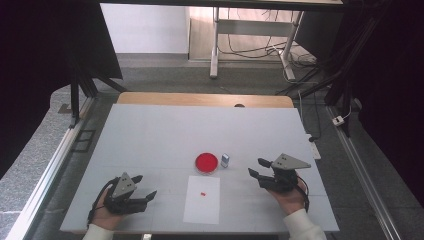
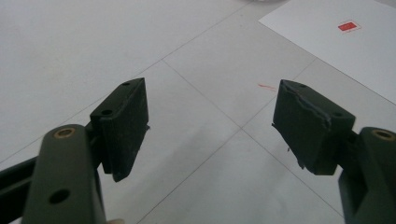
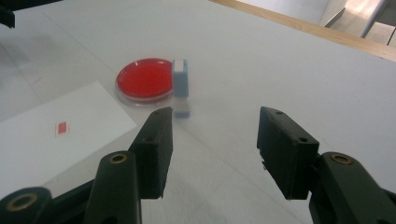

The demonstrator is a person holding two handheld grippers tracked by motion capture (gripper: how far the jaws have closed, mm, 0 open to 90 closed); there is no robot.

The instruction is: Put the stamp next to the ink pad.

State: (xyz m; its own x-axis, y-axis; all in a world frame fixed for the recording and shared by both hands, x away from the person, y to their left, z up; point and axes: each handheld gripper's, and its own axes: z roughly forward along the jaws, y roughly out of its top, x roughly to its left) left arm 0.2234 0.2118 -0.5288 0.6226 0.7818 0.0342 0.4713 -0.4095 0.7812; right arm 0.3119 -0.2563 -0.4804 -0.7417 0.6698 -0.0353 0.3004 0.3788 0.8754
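A round clear dish with red filling (image 1: pixel 206 162) (image 3: pixel 144 79) sits near the table's middle. Just right of it stands a small blue-and-white box (image 1: pixel 225 160) (image 3: pixel 180 86). In front of the dish lies a white sheet of paper (image 1: pixel 202 199) (image 2: pixel 336 46) (image 3: pixel 51 130) carrying a small red mark (image 1: pixel 202 193) (image 2: pixel 349 26) (image 3: pixel 61 127). My left gripper (image 1: pixel 144 187) (image 2: pixel 210 123) rests open at the near left, nothing between its jaws. My right gripper (image 1: pixel 258 167) (image 3: pixel 212 149) is open at the near right, pointing toward the box and dish from a short distance.
The grey-white table top (image 1: pixel 165 135) has a wooden strip (image 1: pixel 205 99) along its far edge. A white power strip (image 1: pixel 314 149) hangs at the right edge. Desk legs and cables (image 1: pixel 250 47) stand on the floor beyond.
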